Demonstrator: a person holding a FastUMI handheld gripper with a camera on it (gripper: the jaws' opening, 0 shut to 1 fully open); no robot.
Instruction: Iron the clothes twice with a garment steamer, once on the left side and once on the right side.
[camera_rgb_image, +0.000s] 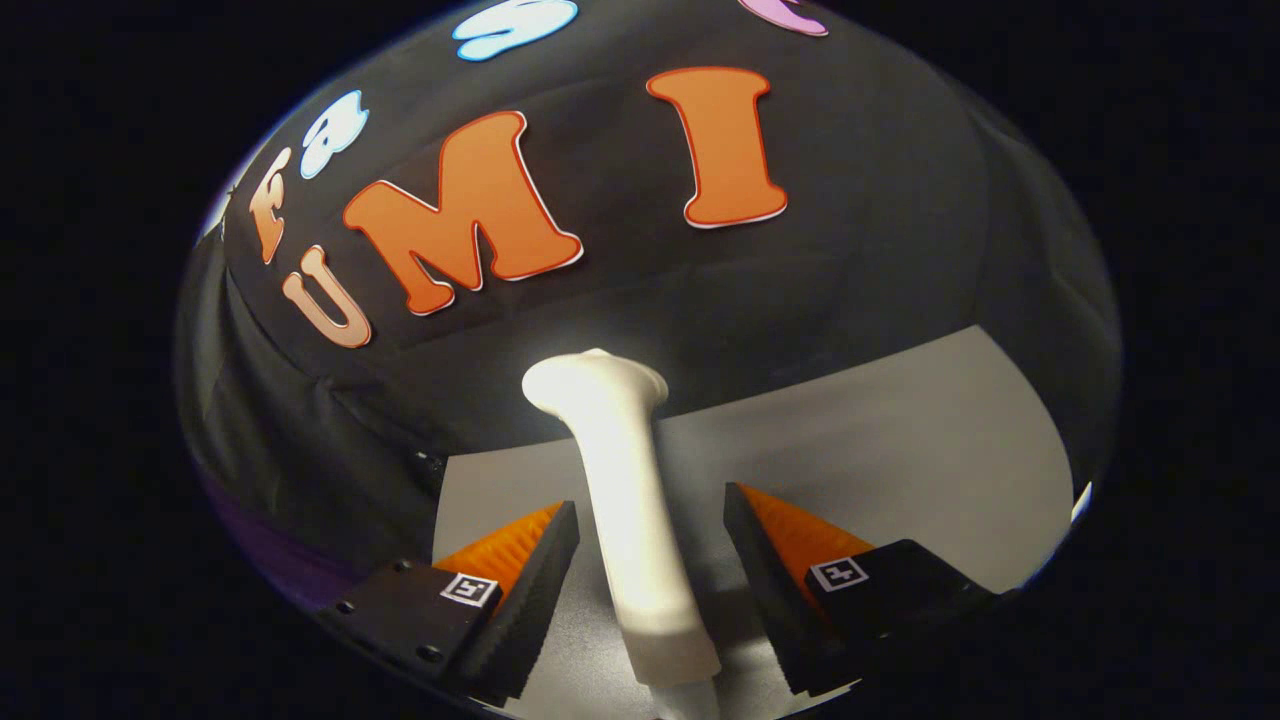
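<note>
A white garment steamer (630, 500) runs lengthwise between my gripper's two fingers, its handle end close to me and its rounded head (595, 385) reaching beyond the fingertips toward the black cloth wall. It rests over the grey table (900, 450). My gripper (650, 500) is open. Its fingers (530, 575) stand on either side of the handle, with a gap showing on each side, so neither pad presses on it.
The black cloth wall (850, 250) rises just behind the table's far edge, close beyond the steamer's head. Bare grey tabletop stretches off past the right-hand finger. A strip of purple (270, 560) shows low beside the left-hand finger.
</note>
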